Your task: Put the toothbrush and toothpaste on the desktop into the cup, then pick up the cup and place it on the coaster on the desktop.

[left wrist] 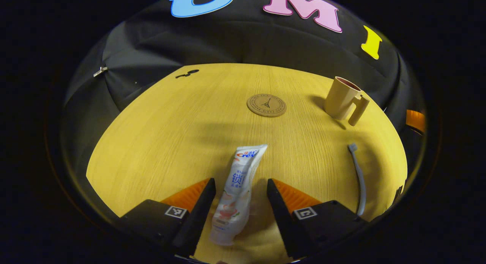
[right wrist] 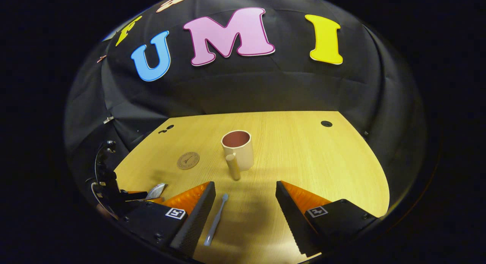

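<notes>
Toothpaste lies flat on the desk between the spread fingers of the left gripper, untouched by either. Right gripper also gapes, with the toothbrush lying just inside its left finger. Beyond stands the cup, upright, the coaster apart toward the desk's left edge.

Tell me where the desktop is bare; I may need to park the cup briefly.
Bare wood lies left of the coaster and toothpaste, and right of the cup. It is crowded at the near edge around the toothbrush and both grippers.
</notes>
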{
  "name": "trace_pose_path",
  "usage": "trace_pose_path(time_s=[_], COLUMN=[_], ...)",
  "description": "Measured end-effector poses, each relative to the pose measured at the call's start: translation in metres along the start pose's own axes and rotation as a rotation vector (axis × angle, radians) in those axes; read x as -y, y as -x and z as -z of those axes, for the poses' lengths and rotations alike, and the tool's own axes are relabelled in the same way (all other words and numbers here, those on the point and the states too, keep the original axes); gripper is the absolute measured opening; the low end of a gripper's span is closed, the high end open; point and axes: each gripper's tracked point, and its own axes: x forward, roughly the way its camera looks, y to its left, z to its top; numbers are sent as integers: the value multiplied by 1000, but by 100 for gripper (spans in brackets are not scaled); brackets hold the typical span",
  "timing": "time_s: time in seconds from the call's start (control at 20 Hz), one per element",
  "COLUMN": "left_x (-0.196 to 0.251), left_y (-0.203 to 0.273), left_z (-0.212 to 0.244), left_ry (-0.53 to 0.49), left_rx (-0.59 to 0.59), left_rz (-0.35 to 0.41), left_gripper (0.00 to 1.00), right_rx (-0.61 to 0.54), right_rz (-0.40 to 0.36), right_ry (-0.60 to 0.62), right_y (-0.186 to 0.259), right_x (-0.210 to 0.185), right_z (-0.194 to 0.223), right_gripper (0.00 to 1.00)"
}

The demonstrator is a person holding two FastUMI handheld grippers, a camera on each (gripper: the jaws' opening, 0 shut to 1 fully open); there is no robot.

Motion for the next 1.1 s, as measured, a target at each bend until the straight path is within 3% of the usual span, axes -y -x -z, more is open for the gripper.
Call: trace_pose_path(time_s=[0.05, 0.2, 0.3, 0.35, 0.4, 0.5, 0.75, 1.1], left_x=[0, 6, 14, 15, 18, 19, 13, 1], left_y=[2, 0, 2, 1, 2, 1, 4, 43], left_z=[-2, -1, 2, 2, 2, -1, -3, -16], left_ry=[-13, -34, -93, -125, -147, -157, -134, -80], left_rx=[4, -12, -34, -51, -59, -71, -96, -12], left_rz=[0, 16, 32, 32, 36, 44, 55, 103], left_gripper=[83, 71, 59, 58, 47, 40, 30, 28], right_rx=[-17, -65, -96, -118, -154, -237, -344, -407], right_rz=[-1, 6, 18, 27, 39, 61, 96, 181], right_ry=[-13, -47, -48, -46, -51, -50, -30, -20], right_y=[-2, -9, -13, -14, -16, -16, -27, -48], right_x=[-1, -5, -9, -11, -13, -20, -35, -39], right_z=[5, 19, 28, 34, 43, 63, 93, 105], right_gripper=[99, 98, 98, 98, 98, 99, 99, 96])
